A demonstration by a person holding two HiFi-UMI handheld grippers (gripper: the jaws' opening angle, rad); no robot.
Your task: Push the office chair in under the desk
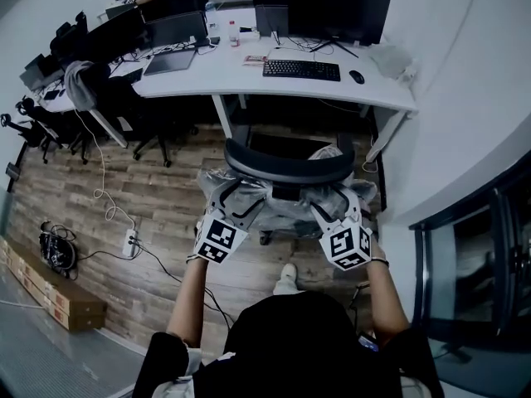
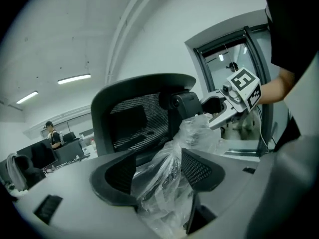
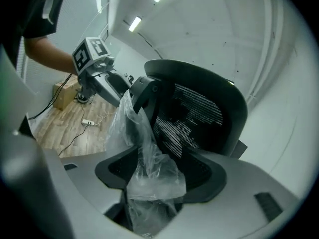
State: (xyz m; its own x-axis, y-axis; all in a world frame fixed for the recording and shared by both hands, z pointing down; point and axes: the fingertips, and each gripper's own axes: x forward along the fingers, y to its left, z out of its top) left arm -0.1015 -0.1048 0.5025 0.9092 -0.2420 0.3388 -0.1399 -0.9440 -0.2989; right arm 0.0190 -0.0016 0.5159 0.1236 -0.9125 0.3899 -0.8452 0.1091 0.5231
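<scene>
Standing behind the office chair (image 1: 286,166), the person holds one gripper at each side of its backrest. The chair sits on the wood floor (image 1: 149,193), facing the white worktop (image 1: 224,77), with its curved backrest toward the person and short of the worktop's near edge. How far the seat reaches under the edge cannot be told. Clear plastic wrap (image 1: 217,179) hangs bunched over the parts behind and beside the backrest. The left gripper (image 1: 227,202) is at the backrest's left side. In the left gripper view its dark fingers (image 2: 115,179) stand apart, released, with a crumpled fold of the wrap lying in the gap between them and the mesh backrest rising just beyond. The right gripper (image 1: 333,204) mirrors this at the right side. In the right gripper view its fingers (image 3: 200,177) are likewise spread and released, with a hanging sheet of the same wrap between them and nothing clamped. Each gripper view also catches the other gripper across the chair, marker cube up, held by a bare forearm. On the worktop ahead of the chair are a black keyboard (image 1: 301,70), a mouse (image 1: 357,76) to its right, and dark monitors (image 1: 332,11) behind. A power strip (image 1: 130,241) with trailing cable lies on the floor well to the left.
</scene>
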